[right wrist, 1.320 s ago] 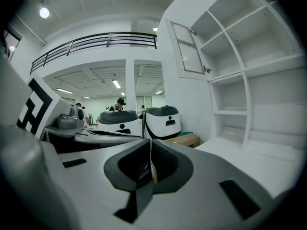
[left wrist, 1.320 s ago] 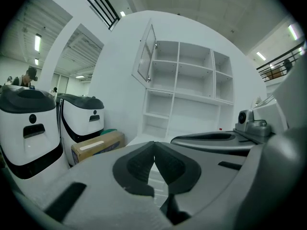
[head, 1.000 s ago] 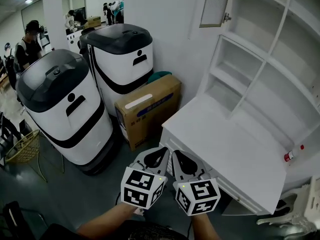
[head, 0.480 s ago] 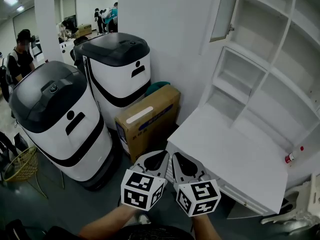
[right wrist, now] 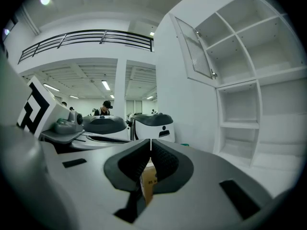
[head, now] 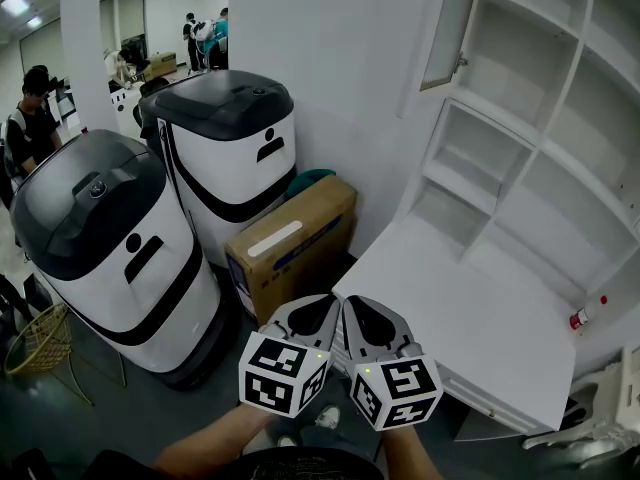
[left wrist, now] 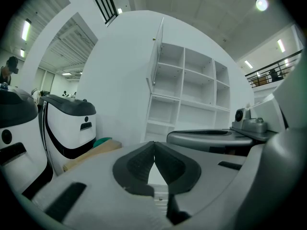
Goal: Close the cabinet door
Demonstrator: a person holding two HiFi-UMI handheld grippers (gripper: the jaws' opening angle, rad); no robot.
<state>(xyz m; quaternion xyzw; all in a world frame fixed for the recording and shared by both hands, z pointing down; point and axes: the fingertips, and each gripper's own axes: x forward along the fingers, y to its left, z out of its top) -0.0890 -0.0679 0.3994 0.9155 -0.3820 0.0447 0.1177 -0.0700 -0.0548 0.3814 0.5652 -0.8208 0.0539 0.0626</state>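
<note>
Right gripper [head: 346,304] nearer white cabinet [head: 540,183] — ribbed jaws closed.

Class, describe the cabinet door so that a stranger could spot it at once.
Find the white shelf unit on the right. At its upper left corner a door hangs open. It is the only door there, with a ribbed pane.

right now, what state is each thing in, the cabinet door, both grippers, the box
cabinet door: open, swung wide from the shelves
left gripper: shut, nothing held
right gripper: shut, nothing held
cardboard box: closed, on the floor
</note>
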